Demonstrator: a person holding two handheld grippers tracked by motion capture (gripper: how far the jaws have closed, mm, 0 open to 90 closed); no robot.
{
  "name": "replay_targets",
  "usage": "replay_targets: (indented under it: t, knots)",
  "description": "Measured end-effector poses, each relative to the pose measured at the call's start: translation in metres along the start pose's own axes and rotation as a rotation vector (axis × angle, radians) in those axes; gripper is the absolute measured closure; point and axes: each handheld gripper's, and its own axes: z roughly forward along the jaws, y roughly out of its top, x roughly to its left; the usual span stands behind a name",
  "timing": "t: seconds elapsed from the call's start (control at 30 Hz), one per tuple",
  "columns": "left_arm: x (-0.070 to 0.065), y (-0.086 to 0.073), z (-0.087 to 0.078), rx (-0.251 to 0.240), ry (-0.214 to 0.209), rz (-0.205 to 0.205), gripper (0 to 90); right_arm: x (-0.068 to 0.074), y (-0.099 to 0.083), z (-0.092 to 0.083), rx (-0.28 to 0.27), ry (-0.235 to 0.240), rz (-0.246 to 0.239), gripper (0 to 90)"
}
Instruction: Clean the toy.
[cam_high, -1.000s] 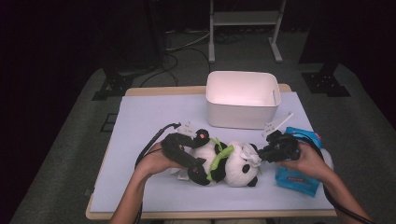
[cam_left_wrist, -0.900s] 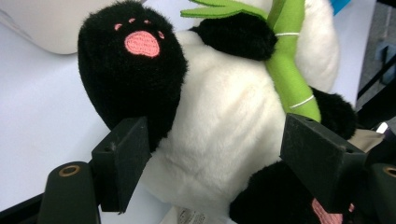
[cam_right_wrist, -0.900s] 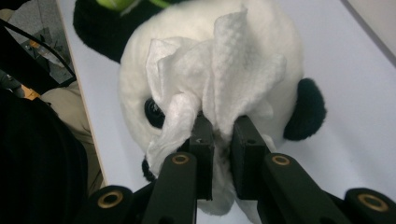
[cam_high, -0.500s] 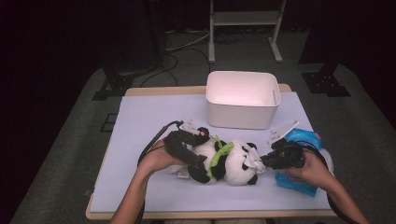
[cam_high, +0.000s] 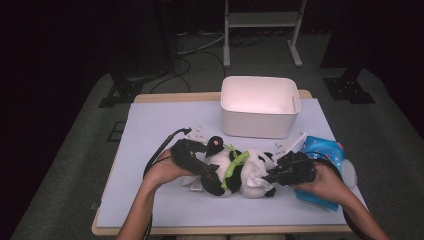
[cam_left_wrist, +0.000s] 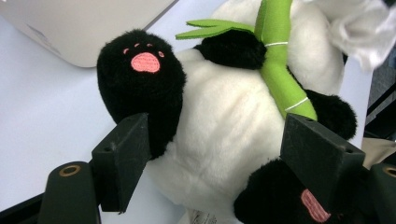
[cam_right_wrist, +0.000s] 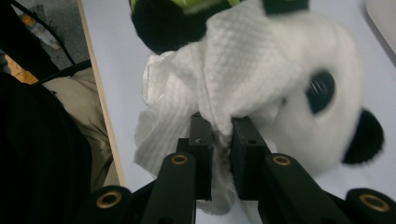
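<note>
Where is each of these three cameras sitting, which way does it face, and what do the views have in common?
High view: fixed above the person's side, looking forward and down on the table; both forearms enter from below.
Left gripper view: rides the left hand-held gripper, looking along its wide jaws, which straddle the panda's body.
Right gripper view: rides the right hand-held gripper, its jaws pinching a white wipe against the panda's head; a trouser leg shows at left.
Shared: all three show the plush panda; the white bin appears in the high and left gripper views.

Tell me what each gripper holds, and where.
Right gripper: shut on a fold of the white quilted wipe. Left gripper: straddles the black-and-white plush panda's belly, seemingly gripping it.
</note>
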Motion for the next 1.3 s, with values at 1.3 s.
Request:
replay_targets:
  t: [1.3]
  knots:
    - [0.0, -0.026, -0.015, -0.059, 0.005, -0.024, 21.7, 0.016, 0.085, 0.032, 0.1, 0.013, -0.152, 79.4]
